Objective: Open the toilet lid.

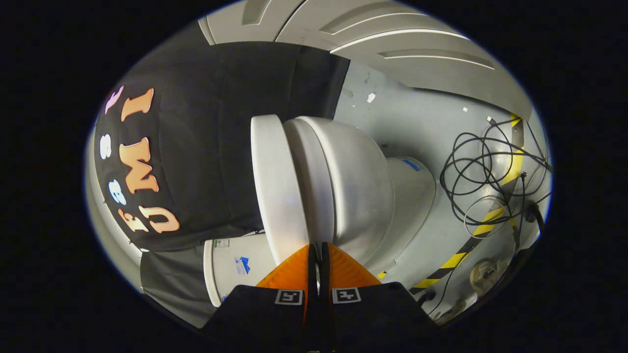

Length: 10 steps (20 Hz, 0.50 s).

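Here, fingers (318,257) pressing almost together with just a sliver between, gripping nothing, tips meeting the rim where the toilet lid (274,191) is sitting a crack off the seat on the one toilet (358,191); beyond, grey floor (417,127) carrying one tangle of black cable (485,171) and one yellow-black tape stripe (490,220)

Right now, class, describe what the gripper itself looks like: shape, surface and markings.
The gripper has two ribbed, wedge-shaped fingers closed together, tips at the edge of the toilet lid. Behind them sits a black body carrying two square black-and-white markers, one per finger.
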### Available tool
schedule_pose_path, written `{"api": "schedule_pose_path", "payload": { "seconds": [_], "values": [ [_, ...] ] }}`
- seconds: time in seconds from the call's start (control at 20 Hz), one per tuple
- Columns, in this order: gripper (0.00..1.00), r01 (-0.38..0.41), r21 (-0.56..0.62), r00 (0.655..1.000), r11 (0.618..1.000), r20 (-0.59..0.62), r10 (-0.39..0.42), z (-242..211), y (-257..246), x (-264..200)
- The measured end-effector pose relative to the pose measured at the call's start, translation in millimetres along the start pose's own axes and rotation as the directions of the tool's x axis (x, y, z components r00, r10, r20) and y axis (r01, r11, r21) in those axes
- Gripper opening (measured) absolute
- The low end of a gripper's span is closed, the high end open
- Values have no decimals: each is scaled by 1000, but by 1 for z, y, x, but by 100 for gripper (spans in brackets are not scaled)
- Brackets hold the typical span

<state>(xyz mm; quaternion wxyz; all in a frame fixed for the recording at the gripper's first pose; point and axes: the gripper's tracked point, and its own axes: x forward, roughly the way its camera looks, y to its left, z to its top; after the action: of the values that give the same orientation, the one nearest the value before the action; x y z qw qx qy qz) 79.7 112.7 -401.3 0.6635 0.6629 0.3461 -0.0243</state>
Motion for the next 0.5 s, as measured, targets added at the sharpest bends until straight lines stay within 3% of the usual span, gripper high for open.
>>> {"api": "schedule_pose_path", "payload": {
  "seconds": [0.5],
  "values": [
    [8,6,42,998,999,59,-8,0,1,1]
  ]
}}
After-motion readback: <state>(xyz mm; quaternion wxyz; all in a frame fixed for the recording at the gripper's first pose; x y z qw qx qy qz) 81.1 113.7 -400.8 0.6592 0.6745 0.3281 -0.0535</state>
